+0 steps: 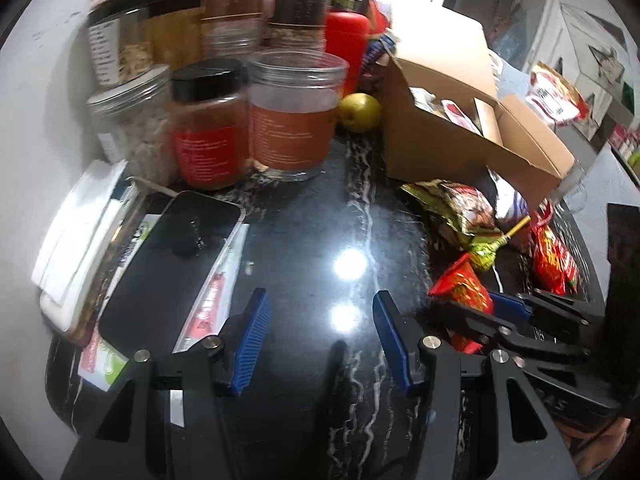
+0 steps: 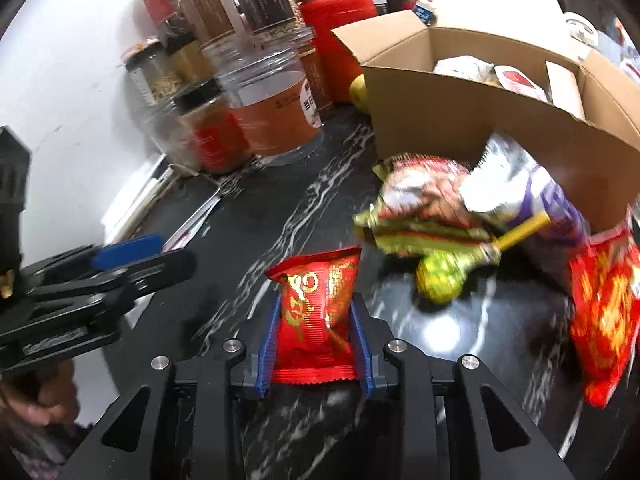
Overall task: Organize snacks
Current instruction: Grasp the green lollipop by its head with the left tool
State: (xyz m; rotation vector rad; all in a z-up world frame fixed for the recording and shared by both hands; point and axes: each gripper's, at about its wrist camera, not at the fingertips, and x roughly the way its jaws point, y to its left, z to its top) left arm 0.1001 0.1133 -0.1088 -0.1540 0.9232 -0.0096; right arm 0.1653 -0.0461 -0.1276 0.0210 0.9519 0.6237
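In the right wrist view my right gripper (image 2: 315,298) is shut on a small red snack packet (image 2: 316,308), whose sides are pinched between the blue pads just above the black marble counter (image 2: 248,240). Ahead lie a green-and-red packet (image 2: 424,200), a green lollipop (image 2: 440,280), a silver-purple packet (image 2: 532,188) and a larger red packet (image 2: 604,312). An open cardboard box (image 2: 460,120) behind them holds several snacks. My left gripper (image 1: 320,294) hovers open over bare counter with nothing between its fingers. In the left wrist view the red packet (image 1: 464,284) shows at the right.
Several jars (image 1: 292,120) and a red container (image 1: 346,44) crowd the back against the white wall. A phone (image 1: 172,260) lies on papers at the left beside a white box (image 1: 80,240). A yellow-green fruit (image 1: 360,112) sits by the cardboard box (image 1: 440,148).
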